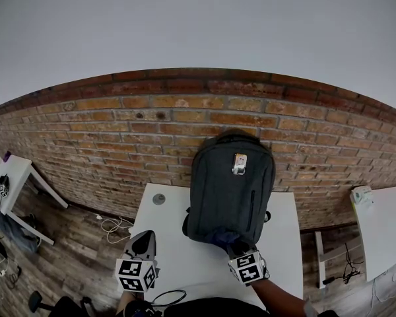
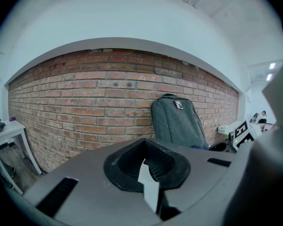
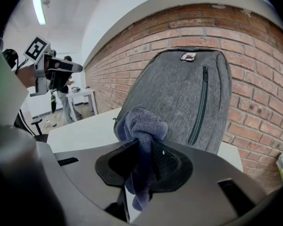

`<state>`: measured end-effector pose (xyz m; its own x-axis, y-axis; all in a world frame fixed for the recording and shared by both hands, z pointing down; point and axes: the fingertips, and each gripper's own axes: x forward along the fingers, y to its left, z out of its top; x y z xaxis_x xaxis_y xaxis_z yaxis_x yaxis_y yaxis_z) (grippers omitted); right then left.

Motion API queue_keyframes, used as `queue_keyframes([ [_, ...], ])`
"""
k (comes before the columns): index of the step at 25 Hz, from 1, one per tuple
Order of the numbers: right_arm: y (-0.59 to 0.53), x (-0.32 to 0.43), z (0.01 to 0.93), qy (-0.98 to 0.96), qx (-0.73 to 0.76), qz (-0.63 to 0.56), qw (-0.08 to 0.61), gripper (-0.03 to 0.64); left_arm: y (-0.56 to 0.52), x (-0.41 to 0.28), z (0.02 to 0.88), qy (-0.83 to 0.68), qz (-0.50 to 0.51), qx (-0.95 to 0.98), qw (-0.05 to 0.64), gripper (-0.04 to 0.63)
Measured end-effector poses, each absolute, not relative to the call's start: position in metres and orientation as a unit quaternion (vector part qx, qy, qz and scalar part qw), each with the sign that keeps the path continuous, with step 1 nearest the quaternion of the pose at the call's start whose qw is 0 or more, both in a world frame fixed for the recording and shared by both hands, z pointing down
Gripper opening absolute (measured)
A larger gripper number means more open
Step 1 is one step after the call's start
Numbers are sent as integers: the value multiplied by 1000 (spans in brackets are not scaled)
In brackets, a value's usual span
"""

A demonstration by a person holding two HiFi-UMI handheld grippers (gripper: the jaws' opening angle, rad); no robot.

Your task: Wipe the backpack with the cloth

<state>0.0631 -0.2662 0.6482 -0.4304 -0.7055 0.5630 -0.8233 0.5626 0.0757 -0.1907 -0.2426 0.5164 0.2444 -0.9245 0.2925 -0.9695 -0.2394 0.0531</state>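
The backpack (image 1: 231, 190) is stood upright at the back of the white table (image 1: 168, 249), leaned against the brick wall (image 1: 105, 137). A bunched blue-grey cloth (image 3: 144, 124) is clamped in the right hand-held gripper (image 3: 144, 157) and is pressed to the lower front of the backpack. The left hand-held gripper (image 2: 150, 166) is held apart over the table's left edge, its jaws drawn to a narrow slit with nothing gripped between them.

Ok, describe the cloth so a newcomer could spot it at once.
A grey backpack stands upright on the white table against the brick wall. At its lower front, a bunched blue-grey cloth is clamped in the jaws of the right gripper, the only soft, crumpled thing there.
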Motion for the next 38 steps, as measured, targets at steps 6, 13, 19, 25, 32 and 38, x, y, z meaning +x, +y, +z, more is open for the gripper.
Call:
queue_keyframes([
  [6,-253,51,669,-844,430,117,300,75,-241,-194,517,-609,98,779,112,-2],
  [13,-257,32,670,-851,405,90,321,75,-239,-200,519,-614,96,775,117,-2],
  [19,-287,23,625,-862,411,47,293,75,-237,-204,523,-616,95,772,122,-3],
  [25,-339,26,555,-865,435,-9,249,75,-235,-207,522,-615,97,773,121,-3],
  [32,-393,34,501,-860,460,-38,219,75,-233,-213,521,-621,99,768,119,-3],
  [38,-429,30,464,-851,472,-72,218,75,-231,-218,520,-627,103,763,119,-3],
])
